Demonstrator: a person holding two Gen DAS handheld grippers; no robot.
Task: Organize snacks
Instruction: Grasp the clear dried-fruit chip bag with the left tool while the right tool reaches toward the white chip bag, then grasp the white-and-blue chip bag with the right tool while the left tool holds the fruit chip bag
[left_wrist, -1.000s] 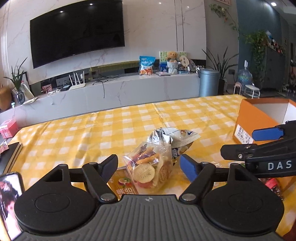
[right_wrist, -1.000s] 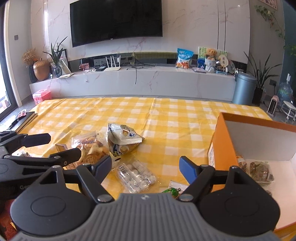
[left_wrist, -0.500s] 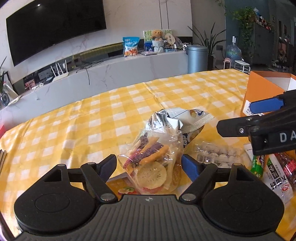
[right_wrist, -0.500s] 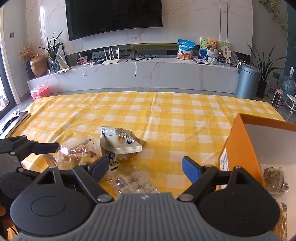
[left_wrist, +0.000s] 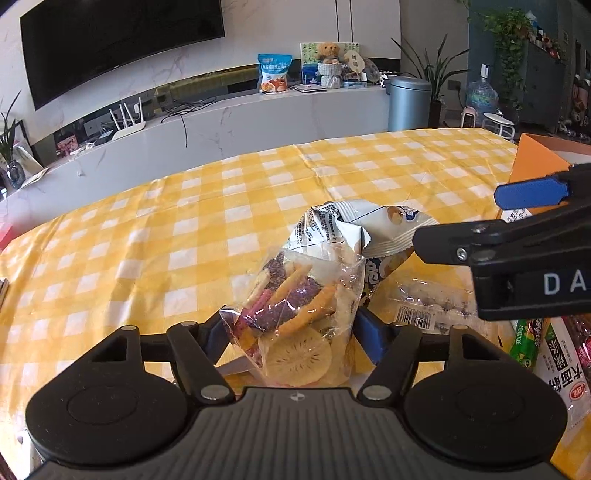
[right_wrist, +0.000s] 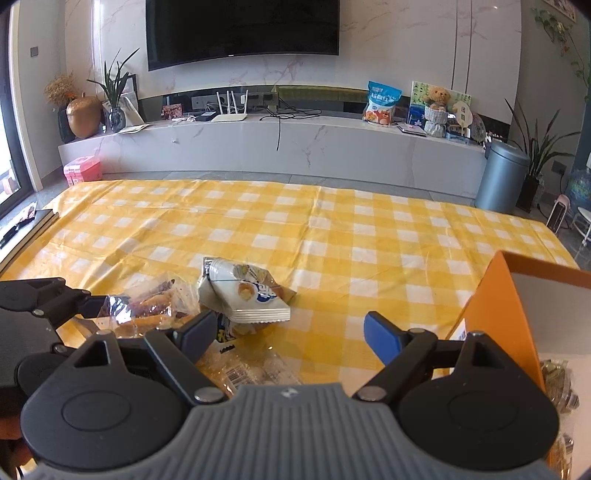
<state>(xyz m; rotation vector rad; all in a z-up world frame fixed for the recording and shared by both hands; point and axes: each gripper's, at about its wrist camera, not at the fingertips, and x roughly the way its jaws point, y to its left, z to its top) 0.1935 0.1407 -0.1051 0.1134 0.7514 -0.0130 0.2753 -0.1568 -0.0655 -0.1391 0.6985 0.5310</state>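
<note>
Only the left wrist view shows the green and red snack packets (left_wrist: 546, 354) at its right edge, while the right wrist view alone looks into the orange box (right_wrist: 498, 295) at lower right. The left gripper (left_wrist: 291, 334) has its jaws just closing around the clear bag of dried fruit chips (left_wrist: 295, 325), low centre on the checked tabletop (left_wrist: 184, 240), pads at both sides. The right gripper (right_wrist: 291, 334) has jaws spread, just opening, holding nothing, the white pastry packet (right_wrist: 243, 295) lying beyond them

Snack packs clustered on the checked bench

Clear bag of dried fruit chips (left_wrist: 295, 325) stands upright; white pastry pack (right_wrist: 247, 295) lies behind it.
</note>
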